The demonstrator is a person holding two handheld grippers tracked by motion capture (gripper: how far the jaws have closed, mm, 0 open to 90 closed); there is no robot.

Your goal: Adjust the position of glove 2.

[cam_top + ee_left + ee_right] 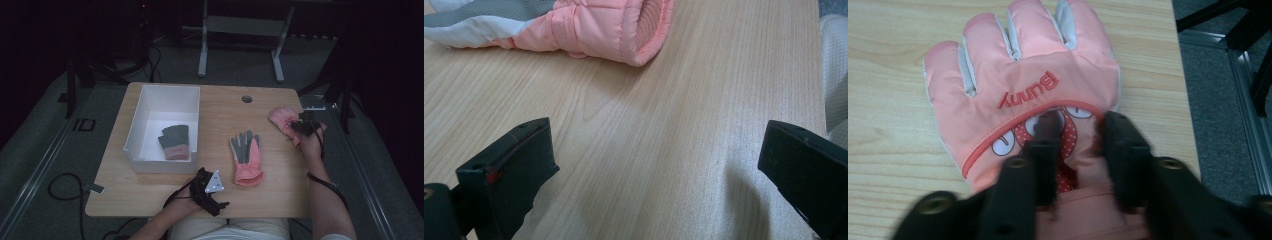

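A pink glove (281, 116) lies back-up near the table's right edge, printed "Bunny" (1028, 90). My right gripper (305, 126) (1079, 121) sits over its wrist end, shut on a fold of the fabric. A second pink glove (246, 157) lies palm-up with a grey palm in the middle of the table, its cuff (624, 30) toward me. My left gripper (207, 187) (654, 132) hovers low over bare wood near the front edge, just short of that cuff, open wide and holding nothing. A third glove (175, 141), grey and pink, lies in the white box (137, 120).
The wooden table (220, 115) has a cable hole (247, 99) at the back. The white box takes up the left half. Metal frame legs (202, 55) and cables (65, 187) stand on the dark floor around the table.
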